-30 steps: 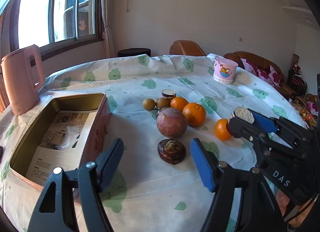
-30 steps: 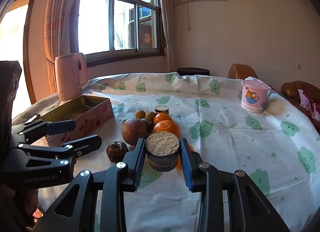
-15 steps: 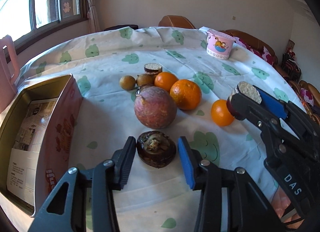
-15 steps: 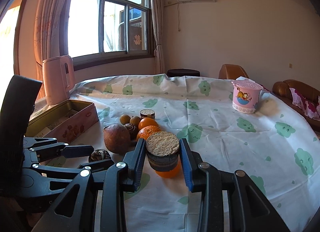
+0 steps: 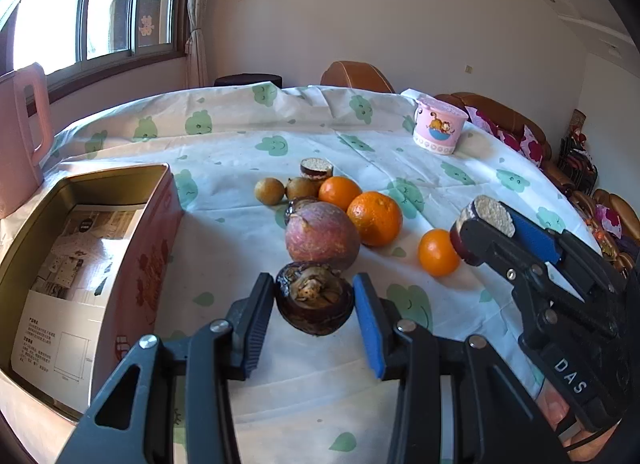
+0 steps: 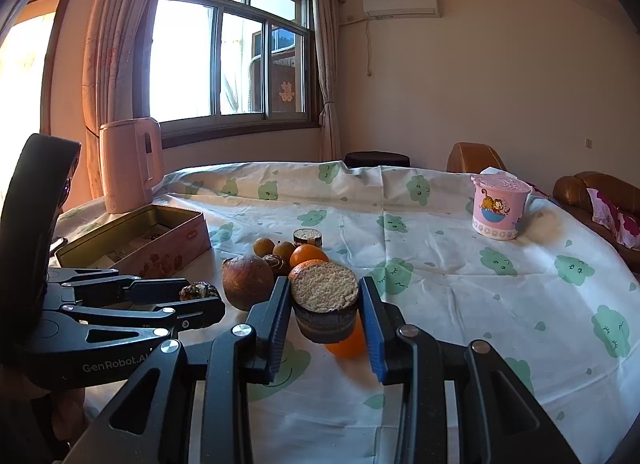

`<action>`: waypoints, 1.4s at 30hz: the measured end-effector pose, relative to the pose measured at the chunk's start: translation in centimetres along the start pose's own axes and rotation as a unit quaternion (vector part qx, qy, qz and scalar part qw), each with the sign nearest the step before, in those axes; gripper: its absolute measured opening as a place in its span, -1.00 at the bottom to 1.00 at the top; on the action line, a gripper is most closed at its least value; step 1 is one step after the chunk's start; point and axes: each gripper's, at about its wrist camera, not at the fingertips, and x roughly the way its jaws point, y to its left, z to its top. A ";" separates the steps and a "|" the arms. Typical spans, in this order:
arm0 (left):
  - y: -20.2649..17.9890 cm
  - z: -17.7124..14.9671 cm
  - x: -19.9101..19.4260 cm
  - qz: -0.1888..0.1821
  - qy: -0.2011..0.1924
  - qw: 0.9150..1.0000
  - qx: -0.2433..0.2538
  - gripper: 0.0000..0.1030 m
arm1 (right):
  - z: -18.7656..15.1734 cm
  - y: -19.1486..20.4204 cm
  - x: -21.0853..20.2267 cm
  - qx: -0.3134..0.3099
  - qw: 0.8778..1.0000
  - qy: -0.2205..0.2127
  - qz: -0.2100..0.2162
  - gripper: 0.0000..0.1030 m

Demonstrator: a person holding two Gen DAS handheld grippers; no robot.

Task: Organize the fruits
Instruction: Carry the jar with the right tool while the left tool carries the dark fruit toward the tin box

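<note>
My left gripper (image 5: 314, 300) is shut on a dark brown mangosteen (image 5: 315, 296) and holds it just above the cloth, in front of a large reddish passion fruit (image 5: 322, 236). My right gripper (image 6: 324, 314) is shut on a short sugarcane piece (image 6: 324, 306) with a pale cut top; it also shows in the left wrist view (image 5: 486, 220). Three oranges (image 5: 374, 218), two small brown longans (image 5: 270, 191) and another sugarcane piece (image 5: 316, 169) lie behind. An open tin box (image 5: 80, 260) stands to the left.
A pink kettle (image 6: 130, 164) stands at the far left by the window. A pink cartoon cup (image 6: 498, 210) stands at the far right of the round table with its green-patterned cloth (image 6: 480, 304). Brown chairs and a sofa (image 6: 592, 192) stand behind the table.
My left gripper moved forward onto the mangosteen, closed on it and raised it slightly. My right gripper keeps hold of the sugarcane piece and has barely moved.
</note>
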 end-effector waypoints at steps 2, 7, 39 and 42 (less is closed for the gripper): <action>0.1 0.0 -0.2 0.001 -0.008 1.000 -0.001 -0.17 | 0.0 0.0 -0.1 -0.001 1.000 -0.004 0.001 -0.30; 0.1 -0.1 -0.8 0.009 -0.024 1.000 -0.003 -0.17 | 0.0 0.1 -0.3 -0.002 1.000 -0.010 0.003 -0.30; -0.8 -0.9 -3.7 0.046 -0.113 0.992 0.017 -0.17 | -0.4 0.4 -1.8 -0.014 0.998 -0.052 0.016 -0.30; -0.8 -1.0 -4.0 0.051 -0.122 0.991 0.019 -0.17 | -0.4 0.5 -1.9 -0.015 0.998 -0.057 0.018 -0.30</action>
